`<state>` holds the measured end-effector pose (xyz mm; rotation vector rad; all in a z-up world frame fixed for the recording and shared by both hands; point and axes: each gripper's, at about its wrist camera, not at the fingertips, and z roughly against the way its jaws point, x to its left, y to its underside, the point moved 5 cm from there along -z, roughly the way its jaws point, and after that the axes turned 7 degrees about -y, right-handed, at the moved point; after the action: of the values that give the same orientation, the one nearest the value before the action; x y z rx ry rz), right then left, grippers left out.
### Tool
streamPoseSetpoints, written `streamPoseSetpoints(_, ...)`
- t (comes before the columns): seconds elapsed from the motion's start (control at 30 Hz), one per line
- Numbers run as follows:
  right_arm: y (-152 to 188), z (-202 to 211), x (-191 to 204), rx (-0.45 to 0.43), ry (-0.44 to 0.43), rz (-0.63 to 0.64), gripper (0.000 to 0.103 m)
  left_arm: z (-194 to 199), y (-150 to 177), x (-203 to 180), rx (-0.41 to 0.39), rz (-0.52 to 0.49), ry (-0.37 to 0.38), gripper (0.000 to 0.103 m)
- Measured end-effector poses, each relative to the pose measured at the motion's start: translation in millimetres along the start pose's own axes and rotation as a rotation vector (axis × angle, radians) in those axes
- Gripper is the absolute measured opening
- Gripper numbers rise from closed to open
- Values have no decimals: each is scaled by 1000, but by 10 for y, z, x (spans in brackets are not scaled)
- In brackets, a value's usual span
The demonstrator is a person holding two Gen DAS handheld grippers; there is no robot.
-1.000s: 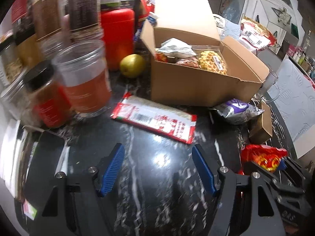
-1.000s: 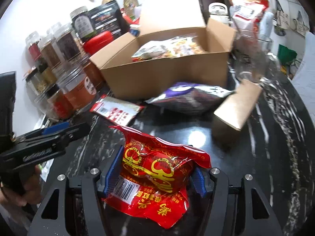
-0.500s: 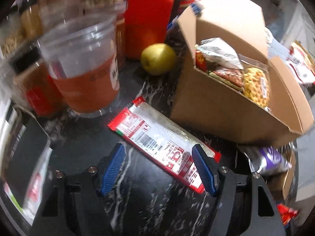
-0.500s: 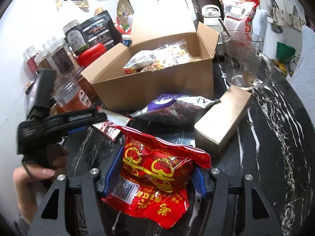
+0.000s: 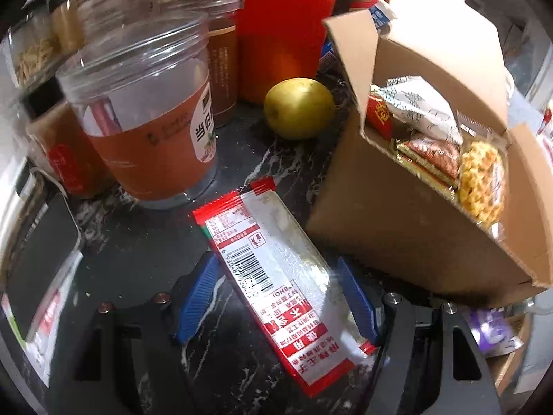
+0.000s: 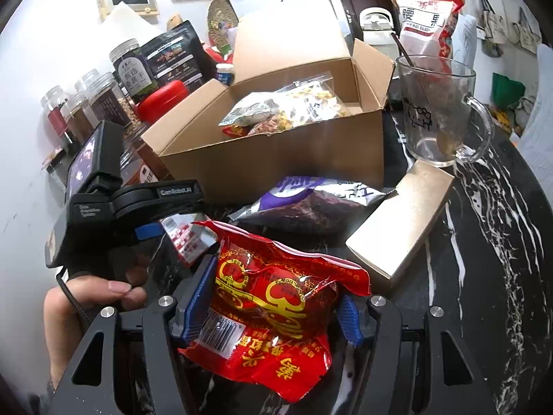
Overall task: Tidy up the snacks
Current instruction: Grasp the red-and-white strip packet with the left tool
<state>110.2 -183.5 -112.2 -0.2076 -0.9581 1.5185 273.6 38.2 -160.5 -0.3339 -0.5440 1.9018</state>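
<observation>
A flat red-and-white snack packet (image 5: 262, 242) lies on the black marble counter (image 5: 138, 259), just in front of the open cardboard box (image 5: 397, 228). My left gripper (image 5: 278, 294) is open and straddles the packet's near half, one blue pad on each side. The box (image 6: 276, 162) holds several snack bags. My right gripper (image 6: 274, 297) is shut on a puffy red snack bag (image 6: 287, 346), held in front of the box. The right wrist view also shows the left gripper (image 6: 162, 221) in a person's hand, low over the packet (image 6: 186, 242).
A purple-silver bag (image 6: 311, 204) and a small tan carton (image 6: 397, 224) lie before the box. A glass mug (image 6: 439, 110) stands right of it. Clear jars (image 5: 148, 131), a red canister (image 5: 280, 34) and a yellow-green fruit (image 5: 299, 109) crowd the left.
My left gripper moved forward and down toward the jars and rolled, so the red-and-white packet now lies between its fingers. The right gripper kept the red bag and shifted slightly.
</observation>
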Motion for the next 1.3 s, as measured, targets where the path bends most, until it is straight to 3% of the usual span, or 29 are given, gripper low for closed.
streamPoseSetpoints(0.17,12,42,0,-8,5,7,63,50,112,-25,-59,-32,-32,72)
streamPoseSetpoints(0.23,19,50,1,-8,2,2,63,50,158,-6,-52,-53,-46,81)
streamPoseSetpoints(0.27,22,53,1,-8,3,2,63,43,186,19,-44,-60,-45,93)
streamPoseSetpoints(0.4,33,83,16,-13,5,2,63,73,275,98,-66,-115,0,96)
streamPoseSetpoints(0.47,40,95,16,-17,6,-1,63,102,312,108,-88,-143,25,89)
streamPoseSetpoints(0.57,53,104,14,-17,3,-10,63,171,332,129,-119,-167,56,54)
streamPoseSetpoints(0.87,129,136,47,-3,14,-16,63,305,504,371,-137,-259,107,49)
streamPoseSetpoints(1.3,278,191,105,32,12,-4,63,772,1177,362,-67,-440,295,49)
